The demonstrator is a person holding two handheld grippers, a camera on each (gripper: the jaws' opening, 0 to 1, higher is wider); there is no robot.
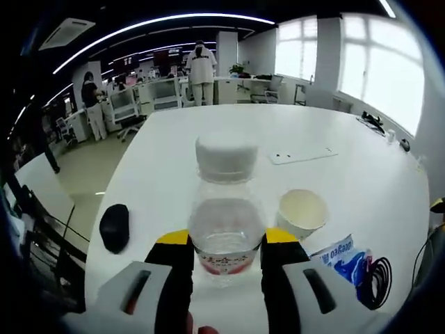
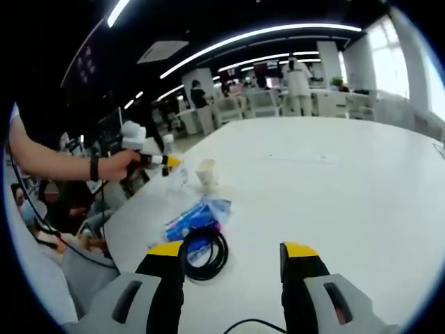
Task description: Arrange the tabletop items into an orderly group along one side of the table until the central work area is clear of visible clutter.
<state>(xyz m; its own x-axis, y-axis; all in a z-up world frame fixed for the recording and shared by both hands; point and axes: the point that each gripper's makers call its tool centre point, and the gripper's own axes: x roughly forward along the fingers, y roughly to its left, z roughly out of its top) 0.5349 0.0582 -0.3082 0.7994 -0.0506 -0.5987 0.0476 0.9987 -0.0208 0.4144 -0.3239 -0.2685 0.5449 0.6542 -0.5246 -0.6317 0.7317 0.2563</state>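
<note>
A clear water bottle (image 1: 224,223) with a white cap and red label stands upright between the yellow-tipped jaws of my left gripper (image 1: 227,238), which is shut on it near the table's edge. From the right gripper view, the left gripper (image 2: 161,161) is held by a hand at the table's left side, with the bottle (image 2: 179,172) at its tip. My right gripper (image 2: 233,250) is open over the table, nothing between its jaws. A black cable coil (image 2: 204,254) lies just by its left jaw.
A paper cup (image 1: 301,212), a blue packet (image 1: 344,257) and the cable coil (image 1: 379,282) sit right of the bottle. A black mouse (image 1: 115,226) lies to its left, and a flat white card (image 1: 302,154) farther back. The white table (image 2: 327,181) stretches wide and bare beyond.
</note>
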